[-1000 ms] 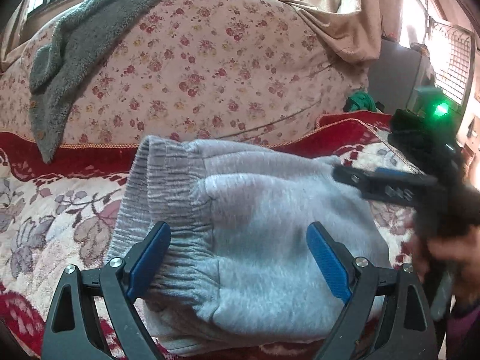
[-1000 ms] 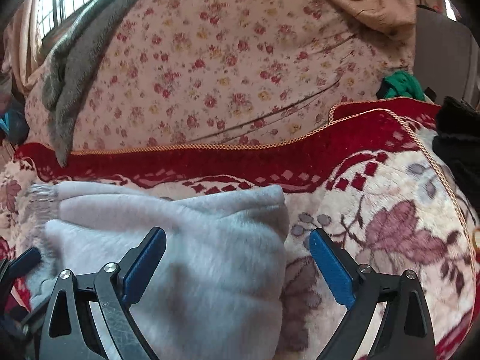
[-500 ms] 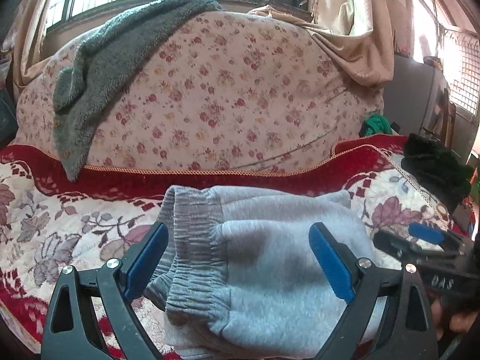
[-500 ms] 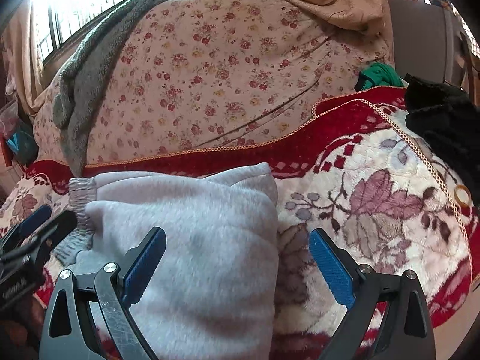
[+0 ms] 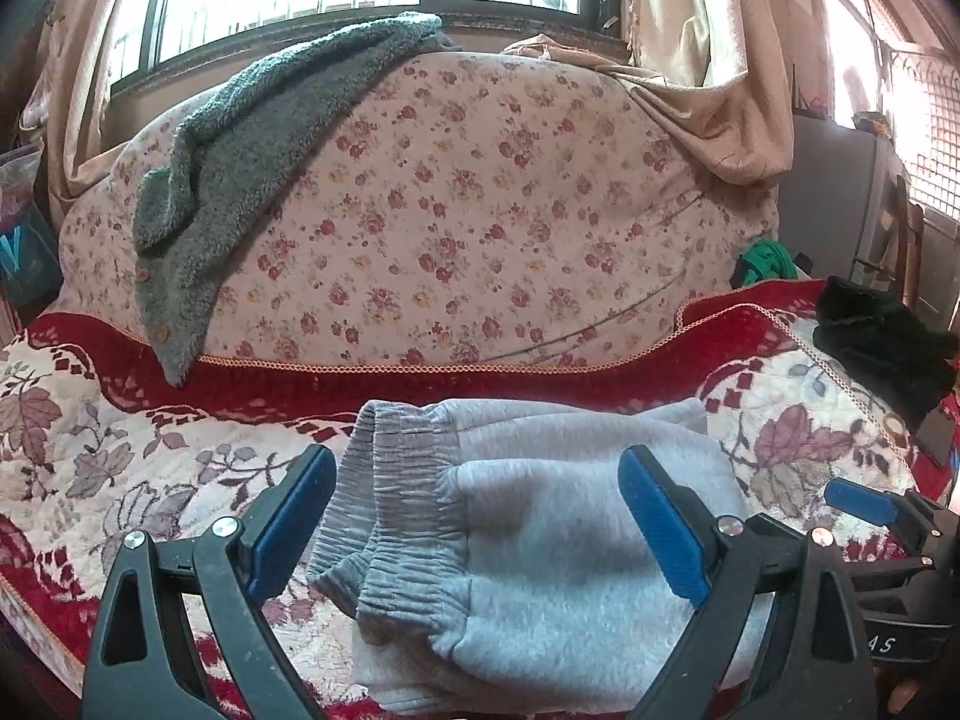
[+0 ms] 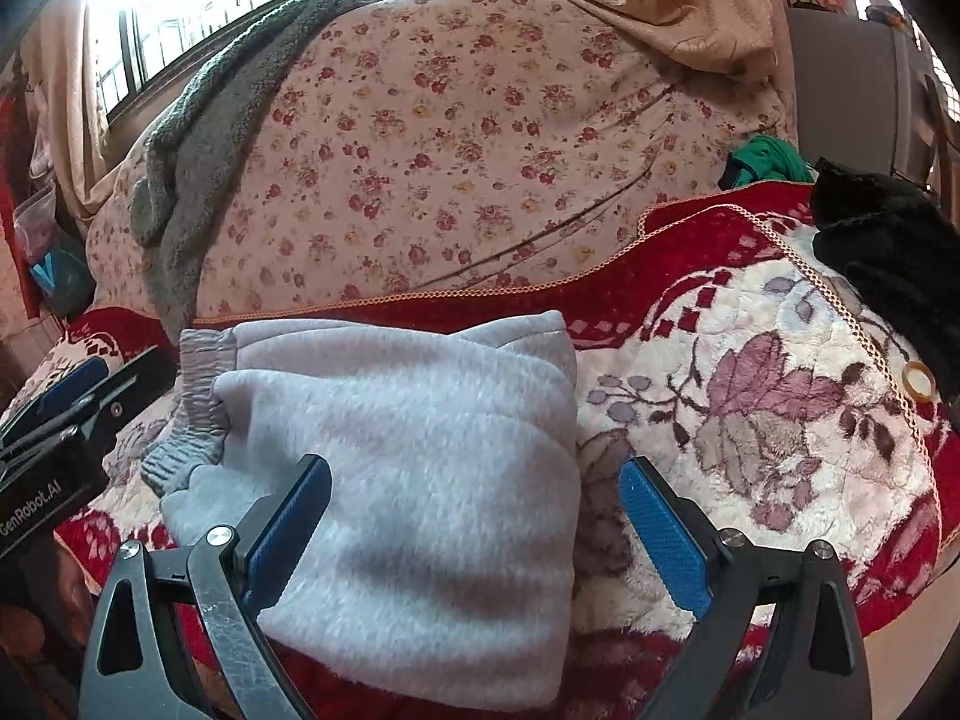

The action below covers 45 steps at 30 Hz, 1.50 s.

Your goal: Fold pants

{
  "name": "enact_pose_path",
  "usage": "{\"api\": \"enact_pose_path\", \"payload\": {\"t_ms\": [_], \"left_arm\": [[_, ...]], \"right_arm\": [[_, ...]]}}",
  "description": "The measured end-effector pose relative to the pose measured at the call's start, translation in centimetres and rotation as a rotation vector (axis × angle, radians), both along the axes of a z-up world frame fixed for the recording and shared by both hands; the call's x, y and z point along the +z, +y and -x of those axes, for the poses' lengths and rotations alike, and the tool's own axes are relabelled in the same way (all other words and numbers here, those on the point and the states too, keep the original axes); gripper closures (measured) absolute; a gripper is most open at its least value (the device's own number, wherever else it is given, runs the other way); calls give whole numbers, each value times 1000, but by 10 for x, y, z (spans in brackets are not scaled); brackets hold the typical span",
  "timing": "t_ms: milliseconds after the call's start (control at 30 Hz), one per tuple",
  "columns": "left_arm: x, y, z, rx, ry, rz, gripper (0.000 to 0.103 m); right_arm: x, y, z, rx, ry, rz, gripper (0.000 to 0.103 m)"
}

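Observation:
The grey sweatpants point(image 5: 540, 546) lie folded into a compact bundle on the red floral blanket point(image 5: 96, 468), ribbed cuffs at the left. They also show in the right wrist view point(image 6: 420, 480). My left gripper point(image 5: 474, 528) is open and empty, held above and in front of the bundle. My right gripper point(image 6: 474, 528) is open and empty, over the bundle's right edge. The right gripper shows at the right edge of the left wrist view point(image 5: 864, 510). The left gripper shows at the left edge of the right wrist view point(image 6: 66, 420).
A sofa back with a floral cover point(image 5: 450, 228) rises behind the blanket. A grey fleece garment point(image 5: 240, 138) hangs over it at the left. A black garment point(image 5: 882, 348) and a green cloth point(image 5: 768, 258) lie at the right. Windows and curtains stand behind.
Both grippers have pulled back and up from the folded pants, so the bundle looks smaller and farther. Both stay open. The pants have not moved.

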<state>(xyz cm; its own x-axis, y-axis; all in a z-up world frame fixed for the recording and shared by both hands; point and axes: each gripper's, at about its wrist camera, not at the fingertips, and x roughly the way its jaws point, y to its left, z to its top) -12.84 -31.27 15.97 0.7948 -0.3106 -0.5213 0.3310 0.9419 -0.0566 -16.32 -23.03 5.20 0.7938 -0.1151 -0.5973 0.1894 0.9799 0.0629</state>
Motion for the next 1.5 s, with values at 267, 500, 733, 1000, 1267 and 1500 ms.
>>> {"api": "enact_pose_path", "payload": {"t_ms": [267,500,733,1000,1267,1500], "left_arm": [[2,1,3,12,-12,-15,8],[2,0,4,3,-4,-11,8],[-2,1,4,-6,9,-15,8],[-3,-2,4,-3,16,-13,8],[-10,1,1,-12,33,-12,8],[-11,4,3,-36,18,-8,8]], "right_arm": [[2,5,4,8,-6,9,4],[1,5,4,10,3,4,4],[-1,5,2,12,10,2,4],[-5,2,-3,15,26,-2,4],[-8,1,-5,15,35,-4,4],[-10,2,-7,18,45,-7,4]]}}
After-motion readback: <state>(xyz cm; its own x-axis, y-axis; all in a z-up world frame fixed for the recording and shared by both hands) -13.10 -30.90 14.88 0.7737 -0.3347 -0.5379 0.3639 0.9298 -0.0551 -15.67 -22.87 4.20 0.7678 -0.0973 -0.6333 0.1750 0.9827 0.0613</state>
